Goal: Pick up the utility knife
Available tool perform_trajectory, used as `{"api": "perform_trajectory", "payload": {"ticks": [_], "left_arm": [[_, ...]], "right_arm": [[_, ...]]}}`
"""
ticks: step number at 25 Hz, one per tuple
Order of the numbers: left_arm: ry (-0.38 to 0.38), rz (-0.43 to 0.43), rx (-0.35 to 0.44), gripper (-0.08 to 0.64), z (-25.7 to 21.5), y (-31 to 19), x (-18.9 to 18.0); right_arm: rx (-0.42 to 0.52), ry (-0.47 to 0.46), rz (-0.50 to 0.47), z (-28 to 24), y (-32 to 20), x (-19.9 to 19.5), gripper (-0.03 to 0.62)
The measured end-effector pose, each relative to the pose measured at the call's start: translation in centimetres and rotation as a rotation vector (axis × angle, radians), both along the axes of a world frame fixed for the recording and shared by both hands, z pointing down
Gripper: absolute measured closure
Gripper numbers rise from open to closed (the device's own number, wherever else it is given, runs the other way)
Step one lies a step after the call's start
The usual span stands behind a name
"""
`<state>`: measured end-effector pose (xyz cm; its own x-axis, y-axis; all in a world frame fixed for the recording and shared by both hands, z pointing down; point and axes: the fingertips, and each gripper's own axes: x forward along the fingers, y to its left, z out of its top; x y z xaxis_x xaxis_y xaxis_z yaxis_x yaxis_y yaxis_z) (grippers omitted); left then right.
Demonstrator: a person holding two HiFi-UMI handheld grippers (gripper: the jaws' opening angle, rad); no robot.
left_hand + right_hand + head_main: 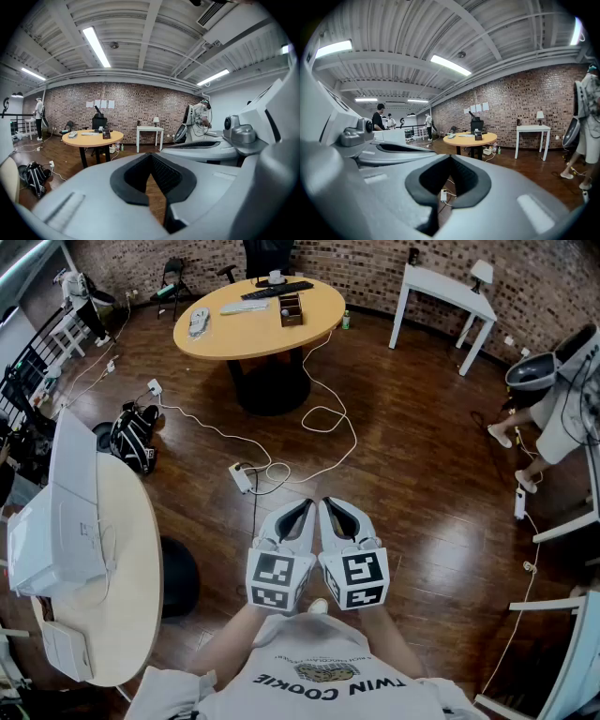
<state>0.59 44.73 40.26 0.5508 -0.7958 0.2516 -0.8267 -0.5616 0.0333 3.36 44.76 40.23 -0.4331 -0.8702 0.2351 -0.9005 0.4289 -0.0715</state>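
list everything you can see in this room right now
round table: one, tan wood, far centre, small items on top
side table: one, white, by the brick wall
oval table: one, white, near left, bearing a box
power strip: one, white, on the floor, cables attached
bag: one, black, on the floor at left
person: one, white clothes, far right
utility knife: cannot be made out
left gripper: one, white, shut, empty
right gripper: one, white, shut, empty

One line of print to call here: the person's white shirt (323, 681) reads "TWIN COOKIE", seen upside down in the head view, just below a small graphic. The paper sheets (101, 103) on the brick wall are too small to read.
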Motion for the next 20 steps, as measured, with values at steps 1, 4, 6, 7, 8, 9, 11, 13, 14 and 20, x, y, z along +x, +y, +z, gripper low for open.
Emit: {"api": "perform_trajectory", "payload": {"ticks": [1,4,6,7,8,9,11,13,14,20], "left_arm": [[0.0,-0.002,-0.004,0.554,0.1,-0.6,0.2],[0.003,-0.003,-0.01,0.552,0.4,-2.3,0.6],[0.005,-0.001,-0.007,0.552,0.6,-3.8,0.7],[0.006,-0.001,-0.006,0.553,0.7,-4.6,0.5],[0.008,-0.002,-0.007,0.554,0.9,-5.4,0.3],[0.01,-0.002,-0.008,0.552,1.0,-6.3,0.1],[0.014,-0.003,-0.009,0.552,1.1,-8.2,-0.5],[0.022,0.005,-0.017,0.553,1.2,-10.3,-0.9],[0.024,0.01,-0.019,0.552,1.3,-11.3,-1.2],[0.043,0.03,-0.02,0.553,0.4,-18.3,-3.5]], "right_arm": [[0.001,0.001,-0.003,0.0,-0.5,0.1,0.592],[-0.001,0.006,-0.009,0.2,-2.3,0.4,0.592],[-0.004,0.012,-0.009,0.6,-3.7,0.4,0.592],[-0.008,0.014,-0.007,0.9,-4.5,0.4,0.592],[-0.012,0.017,-0.007,1.1,-5.3,0.3,0.592],[-0.015,0.02,-0.007,1.3,-6.1,0.1,0.592],[-0.019,0.029,-0.011,1.5,-8.0,-0.5,0.592],[-0.021,0.037,-0.014,1.5,-10.1,-1.2,0.592],[-0.023,0.041,-0.013,1.5,-11.2,-1.5,0.592],[-0.024,0.057,0.008,0.6,-18.0,-3.7,0.592]]}}
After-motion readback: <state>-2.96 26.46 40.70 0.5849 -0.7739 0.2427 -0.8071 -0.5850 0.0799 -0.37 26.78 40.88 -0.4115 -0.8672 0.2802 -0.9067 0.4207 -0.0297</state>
